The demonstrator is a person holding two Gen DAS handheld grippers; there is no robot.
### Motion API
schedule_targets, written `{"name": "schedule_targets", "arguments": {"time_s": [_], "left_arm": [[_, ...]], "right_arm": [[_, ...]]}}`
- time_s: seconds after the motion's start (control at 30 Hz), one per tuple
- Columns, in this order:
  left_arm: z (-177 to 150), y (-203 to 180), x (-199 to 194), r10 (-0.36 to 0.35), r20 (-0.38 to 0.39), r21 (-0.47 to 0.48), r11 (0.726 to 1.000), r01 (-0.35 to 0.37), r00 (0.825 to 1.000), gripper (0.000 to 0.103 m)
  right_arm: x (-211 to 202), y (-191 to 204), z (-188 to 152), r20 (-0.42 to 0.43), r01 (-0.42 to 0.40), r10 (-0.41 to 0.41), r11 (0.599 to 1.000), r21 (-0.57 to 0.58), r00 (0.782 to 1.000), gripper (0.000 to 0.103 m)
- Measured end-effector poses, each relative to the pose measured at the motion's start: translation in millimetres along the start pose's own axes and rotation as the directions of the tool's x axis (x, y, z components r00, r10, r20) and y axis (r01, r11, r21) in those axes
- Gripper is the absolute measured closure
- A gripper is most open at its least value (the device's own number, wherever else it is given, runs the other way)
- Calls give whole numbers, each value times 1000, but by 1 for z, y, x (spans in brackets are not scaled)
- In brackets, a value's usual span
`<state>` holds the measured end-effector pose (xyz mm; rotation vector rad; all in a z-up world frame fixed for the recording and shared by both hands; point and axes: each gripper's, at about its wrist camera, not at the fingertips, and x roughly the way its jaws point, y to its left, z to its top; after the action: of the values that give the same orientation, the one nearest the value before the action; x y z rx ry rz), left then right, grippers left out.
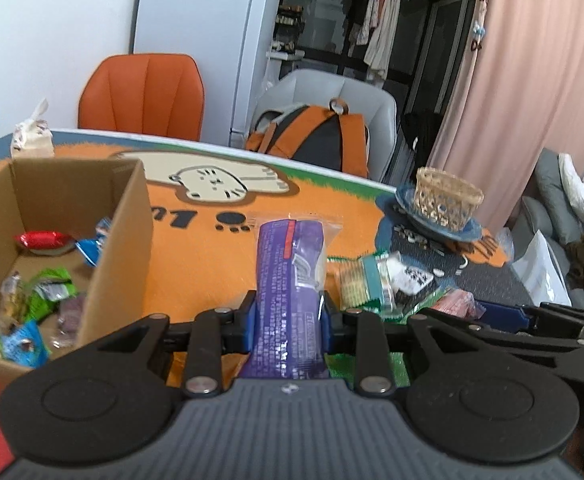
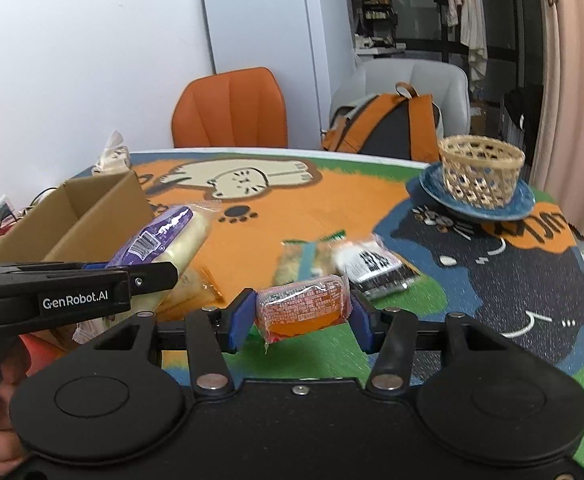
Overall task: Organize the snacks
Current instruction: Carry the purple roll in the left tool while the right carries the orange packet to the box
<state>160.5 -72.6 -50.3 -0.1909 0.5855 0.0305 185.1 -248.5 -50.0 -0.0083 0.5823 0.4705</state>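
Note:
My left gripper [image 1: 288,314] is shut on a long purple snack packet [image 1: 292,272], held above the orange table mat just right of the cardboard box [image 1: 128,240]. The box holds several small wrapped snacks [image 1: 44,292]. In the right wrist view the left gripper [image 2: 148,276] holds the same purple packet [image 2: 164,240] beside the box [image 2: 80,220]. My right gripper [image 2: 301,316] is shut on a small red-orange snack packet [image 2: 303,304], held just above the table. More packets [image 2: 343,260] lie on the mat beyond it.
A wicker basket [image 2: 479,172] stands on a blue plate [image 2: 527,204] at the far right. A pale bag [image 1: 32,136] sits at the table's far left edge. An orange chair [image 2: 232,108] and a grey chair with a backpack [image 2: 387,124] stand behind.

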Motion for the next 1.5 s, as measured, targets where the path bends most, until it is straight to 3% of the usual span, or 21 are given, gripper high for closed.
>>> {"name": "schedule_targets", "arguments": {"time_s": [0.73, 1.5], "left_arm": [[31, 55, -56, 50, 120, -55, 998, -44, 992, 74], [36, 157, -59, 152, 101, -210, 969, -129, 983, 74]], "right_arm": [[-4, 62, 36, 92, -89, 95, 994, -67, 991, 53], [23, 139, 54, 67, -163, 173, 978, -134, 983, 53]]}}
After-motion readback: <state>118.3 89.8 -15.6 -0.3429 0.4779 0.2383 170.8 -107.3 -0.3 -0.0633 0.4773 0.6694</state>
